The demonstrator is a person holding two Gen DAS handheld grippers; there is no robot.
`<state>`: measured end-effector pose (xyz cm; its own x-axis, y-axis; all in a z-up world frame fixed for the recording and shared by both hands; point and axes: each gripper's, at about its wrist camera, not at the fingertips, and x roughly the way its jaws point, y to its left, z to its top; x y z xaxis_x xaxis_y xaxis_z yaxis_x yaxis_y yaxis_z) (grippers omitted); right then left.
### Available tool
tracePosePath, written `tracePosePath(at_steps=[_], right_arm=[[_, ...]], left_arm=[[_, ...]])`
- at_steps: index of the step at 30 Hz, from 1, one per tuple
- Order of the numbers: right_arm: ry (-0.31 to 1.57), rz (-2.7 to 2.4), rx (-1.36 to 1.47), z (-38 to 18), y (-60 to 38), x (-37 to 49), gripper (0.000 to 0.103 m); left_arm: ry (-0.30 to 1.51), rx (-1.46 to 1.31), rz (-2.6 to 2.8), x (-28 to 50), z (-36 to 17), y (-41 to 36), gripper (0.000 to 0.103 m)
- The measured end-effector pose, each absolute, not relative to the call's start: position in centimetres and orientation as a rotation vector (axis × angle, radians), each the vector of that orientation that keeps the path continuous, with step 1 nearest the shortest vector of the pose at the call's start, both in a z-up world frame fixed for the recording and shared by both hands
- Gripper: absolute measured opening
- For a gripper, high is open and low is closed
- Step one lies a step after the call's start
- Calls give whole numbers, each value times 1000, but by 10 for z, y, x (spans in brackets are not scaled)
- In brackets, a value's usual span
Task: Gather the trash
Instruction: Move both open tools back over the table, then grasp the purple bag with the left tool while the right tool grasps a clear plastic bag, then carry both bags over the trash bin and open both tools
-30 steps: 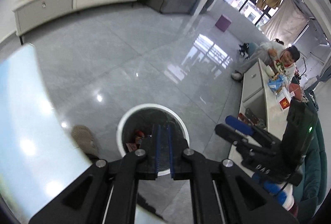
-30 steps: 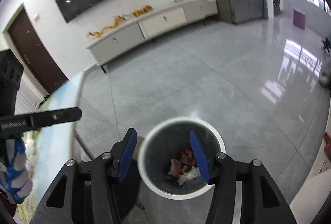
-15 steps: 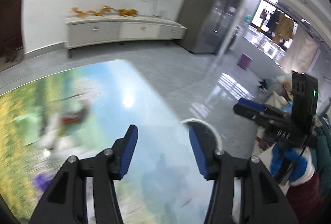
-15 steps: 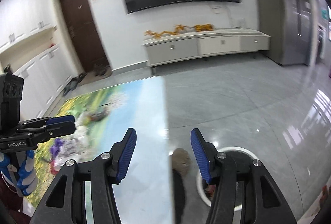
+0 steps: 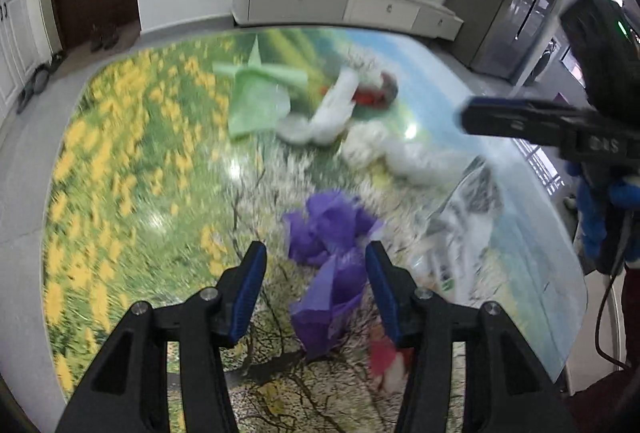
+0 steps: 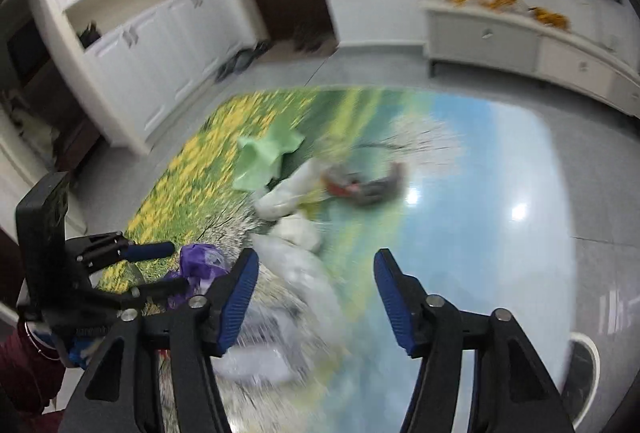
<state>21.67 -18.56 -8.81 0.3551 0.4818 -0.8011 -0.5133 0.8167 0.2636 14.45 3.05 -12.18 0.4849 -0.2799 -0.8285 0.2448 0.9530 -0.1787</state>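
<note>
Trash lies on a glass table with a flower-field print [image 5: 120,169]. My left gripper [image 5: 316,273] is open and empty above a crumpled purple wrapper [image 5: 332,233]. Farther off lie a green paper [image 5: 256,101], white tissues [image 5: 332,113], a red and grey wrapper [image 5: 376,93] and clear plastic [image 5: 456,217]. My right gripper [image 6: 316,285] is open and empty over clear plastic [image 6: 296,273], with the purple wrapper [image 6: 200,261] to its left, the green paper [image 6: 264,157] and the red and grey wrapper [image 6: 368,189] beyond. The white-rimmed trash bin [image 6: 584,373] stands on the floor at the table's right.
A small red and white scrap [image 5: 388,361] lies near the table's front edge. A low white sideboard [image 5: 340,1] stands against the far wall, white cabinets [image 6: 132,45] on the left. The other gripper shows in each view, right [image 5: 560,129] and left [image 6: 100,273].
Both grippers swung from over the bin to over the table. The left one, shut a second ago, is open. The trash pile has come into view.
</note>
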Motion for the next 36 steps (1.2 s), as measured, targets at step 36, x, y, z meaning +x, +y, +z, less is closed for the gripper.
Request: tracePosePath(at_steps=[36], right_arm=[[899, 180, 300, -89, -482, 151, 32]], left_arm=[[1000, 133, -755, 183, -58, -253, 19]])
